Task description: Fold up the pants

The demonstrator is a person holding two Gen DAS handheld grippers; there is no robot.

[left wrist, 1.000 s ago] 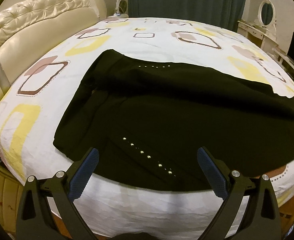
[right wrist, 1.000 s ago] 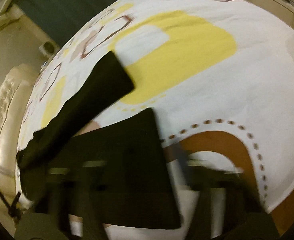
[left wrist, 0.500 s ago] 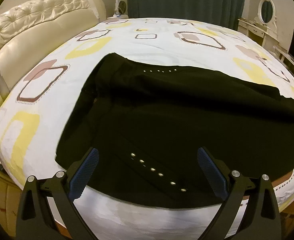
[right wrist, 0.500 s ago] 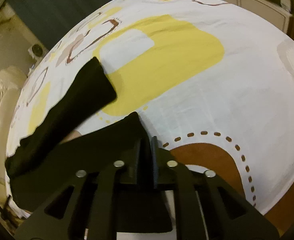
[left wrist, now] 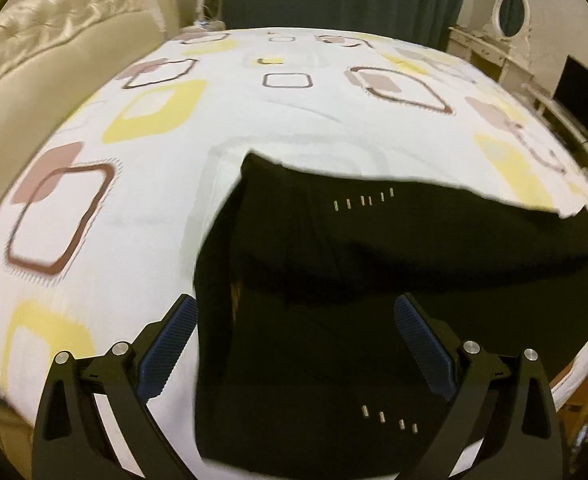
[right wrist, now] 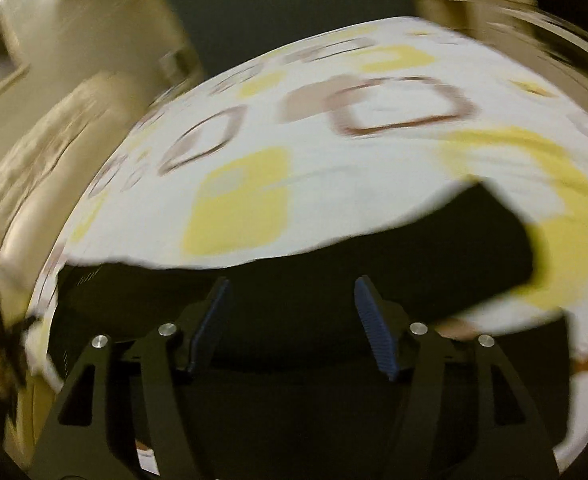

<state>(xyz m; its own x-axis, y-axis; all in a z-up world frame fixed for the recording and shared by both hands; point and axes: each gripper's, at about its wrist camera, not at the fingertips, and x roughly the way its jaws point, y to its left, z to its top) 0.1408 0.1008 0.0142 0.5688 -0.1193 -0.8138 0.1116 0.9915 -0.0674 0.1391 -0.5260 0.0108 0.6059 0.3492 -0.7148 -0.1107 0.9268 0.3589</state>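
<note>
Right now the black pants (left wrist: 373,280) are lying on the bed (left wrist: 174,200), near its front edge, on a white sheet printed with yellow and brown squares. In the left wrist view the waist end is sitting to the left, with one leg stretching away to the right across the other, and two short rows of small bright studs are showing on the cloth.

The left gripper (left wrist: 294,344) is hanging over the near part of the pants with its blue-padded jaws spread wide and nothing between the pads. The right gripper (right wrist: 290,324) is opening its jaws at this moment; they are standing apart above dark cloth, no fabric is pinched between them, and that view is smeared by motion.

Judging by how the cloth is draping and rippling at its far edge, the pants are looking soft, light and limp, with no stiffness to hold a shape. They will likely sag and slide against themselves when lifted, so a single-layer pinch could let the lower layer slip. Good places to take hold are probably the hem corners on the right and the waistband edge on the left, gripping through all layers at once.
</note>
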